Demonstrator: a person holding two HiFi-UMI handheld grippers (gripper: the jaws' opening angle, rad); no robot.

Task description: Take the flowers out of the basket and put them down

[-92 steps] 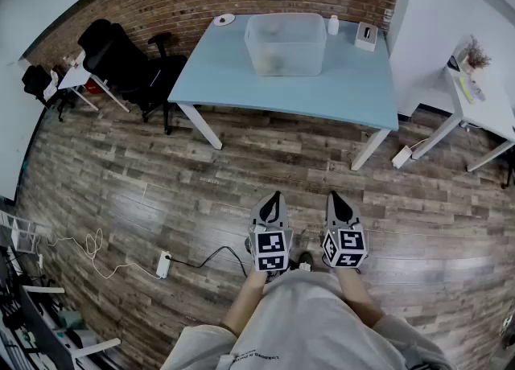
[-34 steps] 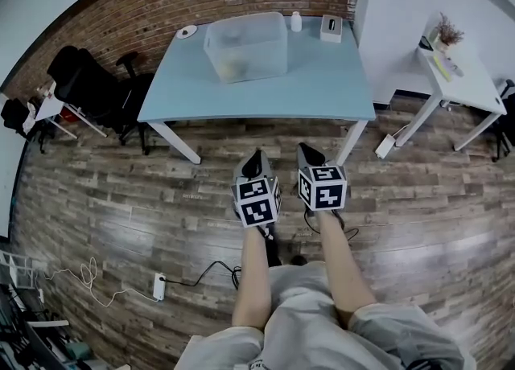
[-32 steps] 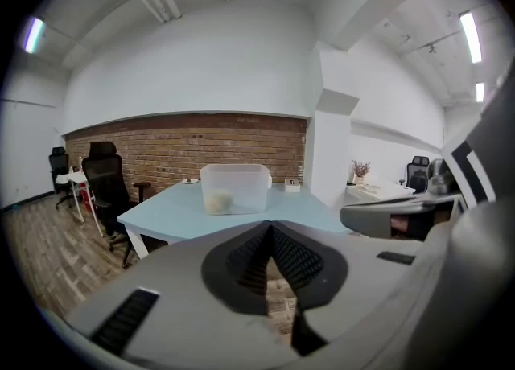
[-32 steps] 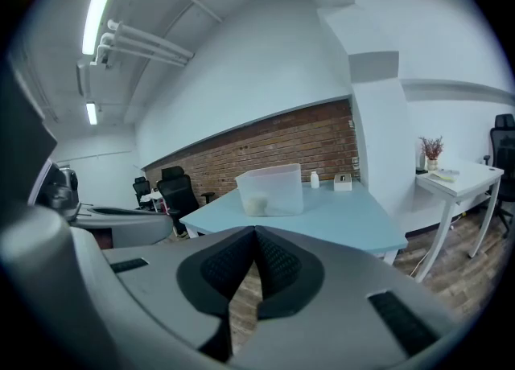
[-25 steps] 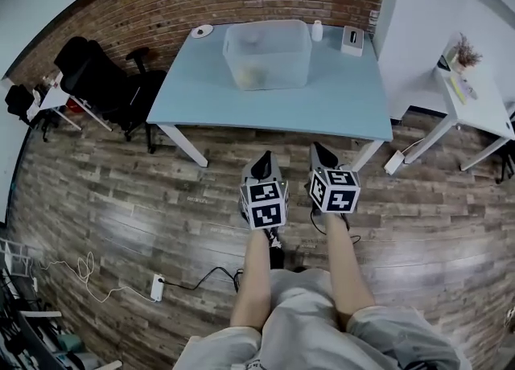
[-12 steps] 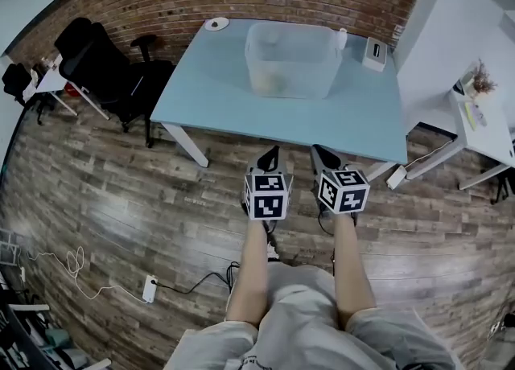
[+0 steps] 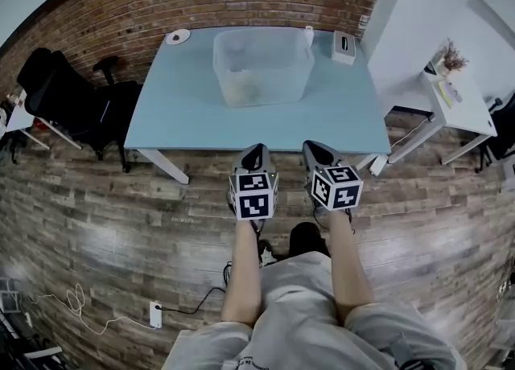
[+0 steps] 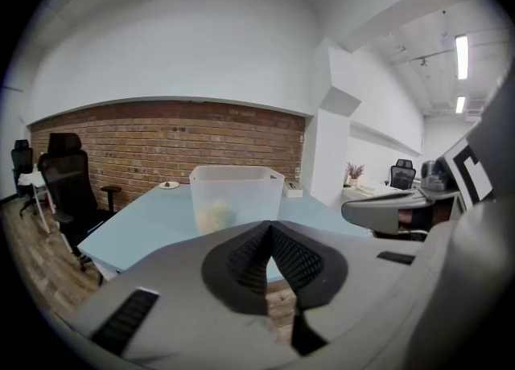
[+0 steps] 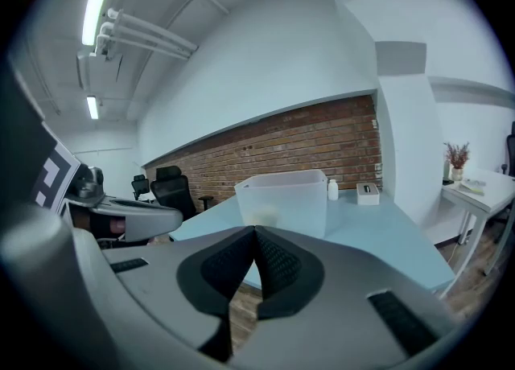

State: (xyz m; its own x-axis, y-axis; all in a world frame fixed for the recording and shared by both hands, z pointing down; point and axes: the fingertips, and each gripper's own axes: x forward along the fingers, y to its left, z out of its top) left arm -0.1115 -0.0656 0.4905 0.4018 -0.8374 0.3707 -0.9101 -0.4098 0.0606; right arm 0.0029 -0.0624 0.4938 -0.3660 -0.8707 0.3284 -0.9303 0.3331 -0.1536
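A translucent plastic basket (image 7: 261,65) stands on the far half of a light blue table (image 7: 185,107). Something pale yellow, likely the flowers (image 7: 244,81), shows dimly through its wall; the same pale shape (image 8: 213,217) is faint in the left gripper view. My left gripper (image 7: 255,151) and right gripper (image 7: 311,149) are side by side at the table's near edge, short of the basket. Both are shut with nothing between the jaws. The basket (image 9: 283,202) lies straight ahead in the right gripper view.
On the table's far edge sit a small white dish (image 7: 178,36), a white bottle (image 7: 309,33) and a tissue box (image 7: 344,47). Black office chairs (image 7: 68,103) stand left of the table. A white desk (image 7: 457,99) with a small plant is at right.
The person has stepped closer to the table. Both grippers now reach its near edge, still side by side and shut.
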